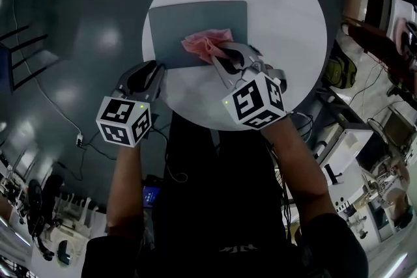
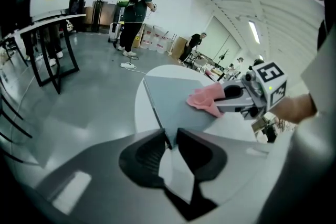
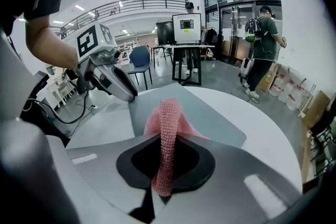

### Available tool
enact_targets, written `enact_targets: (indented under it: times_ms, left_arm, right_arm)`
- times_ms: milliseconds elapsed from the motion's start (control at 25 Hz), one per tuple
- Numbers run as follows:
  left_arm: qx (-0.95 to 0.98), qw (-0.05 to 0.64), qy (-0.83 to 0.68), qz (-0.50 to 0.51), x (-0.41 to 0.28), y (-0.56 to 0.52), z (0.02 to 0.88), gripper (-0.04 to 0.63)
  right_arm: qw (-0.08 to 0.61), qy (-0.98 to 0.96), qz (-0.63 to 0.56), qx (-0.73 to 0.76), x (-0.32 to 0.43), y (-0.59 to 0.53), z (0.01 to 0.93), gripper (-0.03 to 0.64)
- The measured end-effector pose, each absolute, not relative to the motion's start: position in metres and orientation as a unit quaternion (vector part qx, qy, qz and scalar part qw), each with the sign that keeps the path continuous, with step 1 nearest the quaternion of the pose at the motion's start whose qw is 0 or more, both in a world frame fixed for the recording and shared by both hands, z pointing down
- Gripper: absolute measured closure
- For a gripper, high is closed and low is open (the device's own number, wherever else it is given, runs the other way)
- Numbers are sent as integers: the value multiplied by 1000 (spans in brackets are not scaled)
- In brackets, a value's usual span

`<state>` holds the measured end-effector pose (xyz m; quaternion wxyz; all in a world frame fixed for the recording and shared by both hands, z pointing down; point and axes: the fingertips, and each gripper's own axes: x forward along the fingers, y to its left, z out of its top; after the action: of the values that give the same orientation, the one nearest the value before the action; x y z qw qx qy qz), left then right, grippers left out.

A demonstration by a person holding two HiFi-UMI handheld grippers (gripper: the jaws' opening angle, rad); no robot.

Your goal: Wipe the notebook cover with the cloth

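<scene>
We keep the left gripper (image 2: 170, 140) closed on the near corner of the notebook (image 1: 195, 19), which we judge pins it to the table (image 1: 287, 10) so it cannot slide under the wiping. The right gripper (image 3: 165, 134) is clamped on a fold of the pink cloth (image 3: 167, 113). The bunched rest of the cloth lies just ahead of that gripper's tips on the cover, leaving loose fabric free to drag across the grey surface.
</scene>
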<state>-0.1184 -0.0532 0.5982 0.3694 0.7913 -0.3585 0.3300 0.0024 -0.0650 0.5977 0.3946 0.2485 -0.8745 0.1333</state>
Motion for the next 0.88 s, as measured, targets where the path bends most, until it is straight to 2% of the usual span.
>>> enact_targets:
  times_ms: [120,360,560,680,880]
  left_arm:
    - [787,370,-367,330,-110,-54,601,520]
    - [782,367,-380,331,-137,-54,594,528]
    - [782,366,-383,329,-121,-49,594,528]
    - [784,364,-382,326,-121,-49,593,529]
    - [793,364,-369,320,-125,-50,593,528]
  right_arm:
    - [403,-866,135,263,37,-65,602,604]
    - [418,-848,146,293,52,-65,597,604]
    - [446,-820,153,325,98,-59,602,604]
    - [424,-825,157,338,98,-56,588,603]
    - [360,-864,153,316,41,-51,560,603]
